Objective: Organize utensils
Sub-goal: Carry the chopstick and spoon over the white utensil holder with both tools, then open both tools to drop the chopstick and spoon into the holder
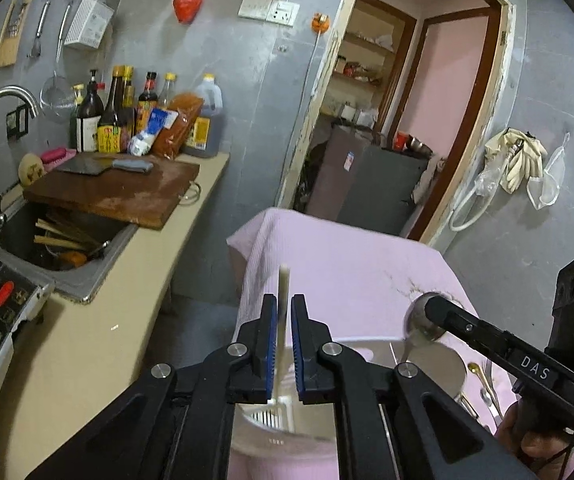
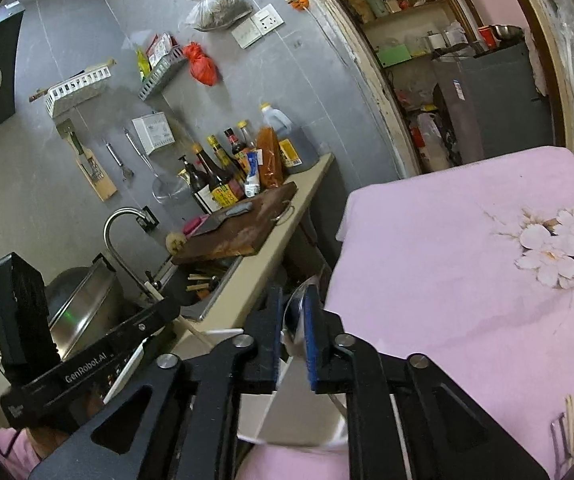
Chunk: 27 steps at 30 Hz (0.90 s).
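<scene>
In the left wrist view a white chopstick (image 1: 283,304) stands upright between the blue pads of my left gripper (image 1: 283,308). A thin gap shows beside it, so the jaws are slightly open. Its lower end sits in a steel and white utensil holder (image 1: 443,372) just below. My right gripper (image 1: 433,306) comes in from the right with a metal spoon (image 1: 419,322) at its tip, handle pointing down into the holder. In the right wrist view the spoon bowl (image 2: 295,312) sits edge-on between the pads of the right gripper (image 2: 294,308), loosely. The holder (image 2: 299,420) is underneath.
The holder stands on a table under a pink flowered cloth (image 2: 467,280). Loose utensils (image 2: 567,428) lie on it at the near right. To the left run a beige counter (image 1: 127,320), a sink (image 1: 67,240) and a chopping board (image 1: 119,192) with bottles behind.
</scene>
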Motion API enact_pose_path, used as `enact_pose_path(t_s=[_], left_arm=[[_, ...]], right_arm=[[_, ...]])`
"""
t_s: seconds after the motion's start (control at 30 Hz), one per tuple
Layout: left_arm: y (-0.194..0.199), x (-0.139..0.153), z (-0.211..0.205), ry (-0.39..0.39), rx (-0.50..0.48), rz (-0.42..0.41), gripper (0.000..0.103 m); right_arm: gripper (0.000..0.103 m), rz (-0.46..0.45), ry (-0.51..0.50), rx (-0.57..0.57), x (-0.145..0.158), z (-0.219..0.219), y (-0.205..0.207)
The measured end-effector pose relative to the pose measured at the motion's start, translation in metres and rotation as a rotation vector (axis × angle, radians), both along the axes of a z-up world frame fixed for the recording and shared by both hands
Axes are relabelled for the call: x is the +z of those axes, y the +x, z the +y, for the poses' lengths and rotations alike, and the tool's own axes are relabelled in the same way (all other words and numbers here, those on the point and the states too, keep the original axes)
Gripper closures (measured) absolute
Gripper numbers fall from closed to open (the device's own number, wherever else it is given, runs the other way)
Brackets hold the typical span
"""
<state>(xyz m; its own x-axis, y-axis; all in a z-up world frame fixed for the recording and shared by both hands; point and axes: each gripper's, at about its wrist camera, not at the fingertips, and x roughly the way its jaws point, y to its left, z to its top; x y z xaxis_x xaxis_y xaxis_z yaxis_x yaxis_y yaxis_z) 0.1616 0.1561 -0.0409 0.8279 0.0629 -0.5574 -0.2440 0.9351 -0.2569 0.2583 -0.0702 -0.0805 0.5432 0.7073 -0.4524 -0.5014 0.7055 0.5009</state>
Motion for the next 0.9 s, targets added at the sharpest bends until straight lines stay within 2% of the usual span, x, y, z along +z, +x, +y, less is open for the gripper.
enact_pose_path(t_s=[0.07, 0.13, 0.17, 0.23, 0.3, 0.4, 0.5, 0.57, 0.63, 0.77, 0.9], left_arm=[[-0.001, 0.0, -0.001, -0.002, -0.006, 0.025, 0.083], [-0.002, 0.0, -0.002, -0.009, -0.008, 0.039, 0.068], [-0.004, 0.001, -0.003, -0.012, -0.004, 0.038, 0.064], [-0.008, 0.003, -0.005, -0.019, 0.008, 0.027, 0.045], [-0.012, 0.006, -0.01, -0.015, 0.024, 0.011, 0.038], [-0.013, 0.01, -0.019, 0.009, 0.042, 0.014, 0.031], [-0.015, 0.015, -0.03, 0.039, 0.06, -0.003, 0.02], [-0.017, 0.02, -0.04, 0.059, 0.074, -0.021, 0.014], [-0.02, 0.025, -0.053, 0.076, 0.085, -0.051, 0.007], [-0.022, 0.031, -0.08, 0.097, 0.098, -0.096, 0.003], [-0.022, 0.03, -0.112, 0.117, 0.091, -0.114, 0.003]], right_arm=[[0.078, 0.001, -0.004, -0.016, 0.001, -0.008, -0.003], [0.074, 0.005, 0.003, -0.031, 0.002, -0.017, -0.005], [0.072, 0.006, 0.005, -0.036, 0.002, -0.019, -0.005], [0.067, 0.001, 0.002, -0.05, 0.004, -0.029, -0.008], [0.062, -0.007, -0.001, -0.062, 0.007, -0.036, -0.01], [0.055, -0.029, -0.014, -0.09, 0.013, -0.049, -0.014], [0.042, -0.066, -0.038, -0.135, 0.021, -0.065, -0.02], [0.03, -0.104, -0.053, -0.17, 0.028, -0.079, -0.027], [0.021, -0.14, -0.074, -0.202, 0.035, -0.091, -0.032], [0.011, -0.207, -0.128, -0.256, 0.048, -0.118, -0.045], [0.006, -0.278, -0.201, -0.311, 0.058, -0.149, -0.059]])
